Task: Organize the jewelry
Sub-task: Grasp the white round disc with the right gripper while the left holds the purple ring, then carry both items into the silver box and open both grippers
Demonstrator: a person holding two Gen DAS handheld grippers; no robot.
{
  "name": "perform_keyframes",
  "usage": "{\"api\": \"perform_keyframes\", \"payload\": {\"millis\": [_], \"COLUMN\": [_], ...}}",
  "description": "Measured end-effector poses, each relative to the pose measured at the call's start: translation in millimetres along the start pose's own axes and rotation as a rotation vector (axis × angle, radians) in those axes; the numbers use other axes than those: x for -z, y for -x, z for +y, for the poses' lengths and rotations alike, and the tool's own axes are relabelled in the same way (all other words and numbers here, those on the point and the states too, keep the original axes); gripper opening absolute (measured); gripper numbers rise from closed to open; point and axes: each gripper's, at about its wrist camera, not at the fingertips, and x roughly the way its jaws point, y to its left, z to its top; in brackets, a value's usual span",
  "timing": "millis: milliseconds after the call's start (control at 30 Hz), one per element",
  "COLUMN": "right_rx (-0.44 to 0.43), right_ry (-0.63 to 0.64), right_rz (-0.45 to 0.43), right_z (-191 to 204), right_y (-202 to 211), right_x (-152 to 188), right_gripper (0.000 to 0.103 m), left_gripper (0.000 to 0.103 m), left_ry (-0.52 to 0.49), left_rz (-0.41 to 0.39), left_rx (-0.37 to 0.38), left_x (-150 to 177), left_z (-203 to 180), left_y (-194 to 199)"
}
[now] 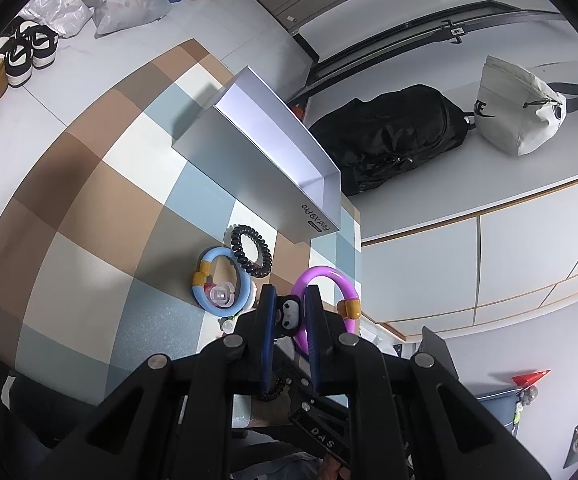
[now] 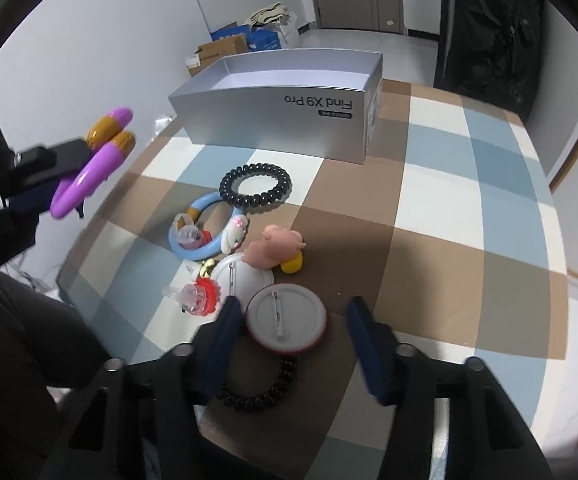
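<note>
My left gripper (image 1: 290, 312) is shut on a purple bracelet (image 1: 339, 280) with orange beads and a small penguin charm, and holds it in the air above the table's edge; it also shows in the right wrist view (image 2: 89, 172). My right gripper (image 2: 293, 316) is open just above the table, its fingers either side of a round red-rimmed pin badge (image 2: 285, 320). An open silver phone box (image 2: 281, 116) stands at the far side, also in the left wrist view (image 1: 265, 168). A black coil hair tie (image 2: 255, 186) and a blue bracelet (image 2: 201, 228) lie in front of the box.
On the checked tablecloth (image 2: 449, 208) lie a second white badge (image 2: 245, 280), a pink pig figure (image 2: 277, 250), a yellow piece (image 2: 292, 266), a red clear ring (image 2: 199, 296) and a black bead bracelet (image 2: 261, 392). A black backpack (image 1: 389, 136) lies on the floor.
</note>
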Motion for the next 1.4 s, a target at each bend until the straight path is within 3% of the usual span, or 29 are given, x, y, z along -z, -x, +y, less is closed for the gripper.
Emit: {"api": "perform_keyframes", "payload": {"millis": [267, 433, 800, 1133, 1400], "right_rx": [-0.066, -0.113, -0.230, -0.249, -0.247], "right_ry": [-0.075, -0.120, -0.160, -0.127, -0.149], "right_rz": [0.006, -0.058, -0.211, -0.198, -0.129], "right_z": [-13.3, -23.0, -33.2, -39.7, -59.2], "right_y": [6.2, 28.3, 64.9, 37.4, -7.1], "right_x": [-2.7, -12.0, -82.9, -145.9, -164.8], "right_gripper": [0.042, 0.042, 0.042, 0.042, 0.042], "left_gripper": [0.010, 0.010, 0.010, 0.010, 0.010], "left_ry": [0.022, 0.009, -0.015, -0.043, -0.030], "left_rz": [0.006, -0.010, -0.034, -0.025, 0.024], "left_rx": [0.009, -0.002, -0.039, -0.118, -0.163], "left_x": [-6.6, -18.1, -66.9, -115.0, -120.8], "left_z": [-0.8, -11.1, -34.5, -28.7, -11.6], "left_y": [-3.8, -3.6, -11.0, -39.5, -77.2]}}
